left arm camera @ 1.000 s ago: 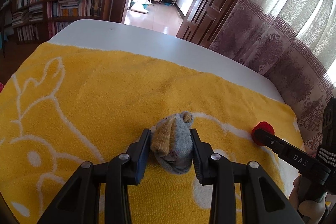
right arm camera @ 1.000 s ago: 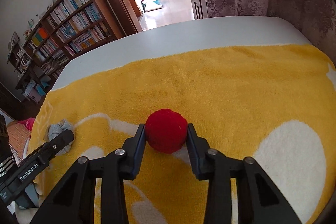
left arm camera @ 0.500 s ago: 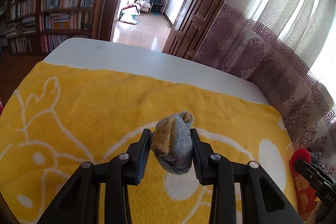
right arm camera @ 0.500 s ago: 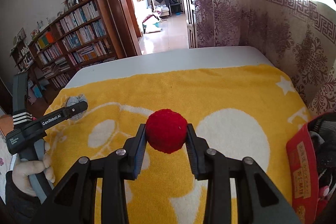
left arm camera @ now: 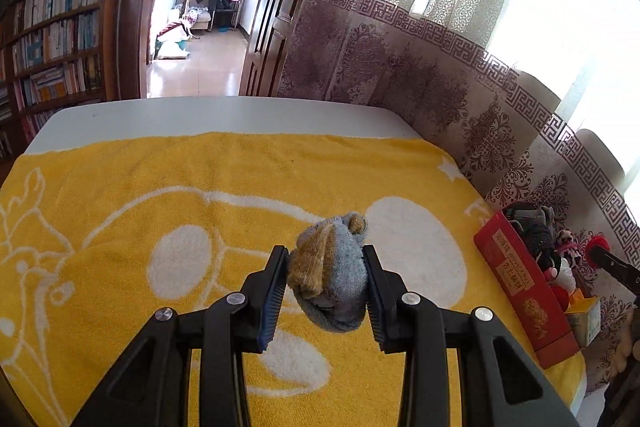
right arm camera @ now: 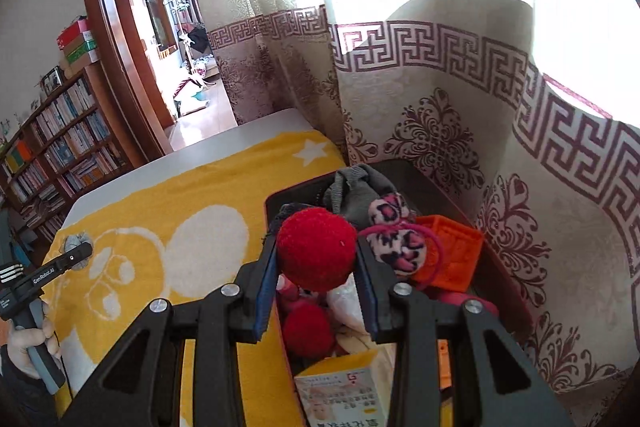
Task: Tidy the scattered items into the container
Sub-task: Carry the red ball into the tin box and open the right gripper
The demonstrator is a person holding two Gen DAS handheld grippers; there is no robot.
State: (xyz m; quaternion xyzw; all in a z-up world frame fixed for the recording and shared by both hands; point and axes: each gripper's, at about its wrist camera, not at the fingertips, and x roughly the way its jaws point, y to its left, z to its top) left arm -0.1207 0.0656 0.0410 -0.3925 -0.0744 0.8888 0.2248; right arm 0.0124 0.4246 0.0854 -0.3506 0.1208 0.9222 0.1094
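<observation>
A rolled grey-and-tan sock [left arm camera: 330,277] was clamped between the pads of the left gripper [left arm camera: 325,285] and was held above the yellow towel [left arm camera: 200,187], well to the left of the red container [left arm camera: 524,291]. A red pompom ball [right arm camera: 316,251] was gripped by the right gripper [right arm camera: 316,267] and was carried directly over the container [right arm camera: 516,291], whose dark rim was seen at the towel's right edge, just beside the patterned curtain [right arm camera: 440,131]. Inside the container an orange block [right arm camera: 452,251], a pink spotted pompom [right arm camera: 394,249], grey socks [right arm camera: 356,195], a second red ball [right arm camera: 308,331] and a small printed box [right arm camera: 344,395] were piled. Gold characters were printed on the container's outer red wall, too small to be read. The word "GenRobot.AI" was legible on the left gripper's finger in the right wrist view, left of the container; the box's print could not be made out.
</observation>
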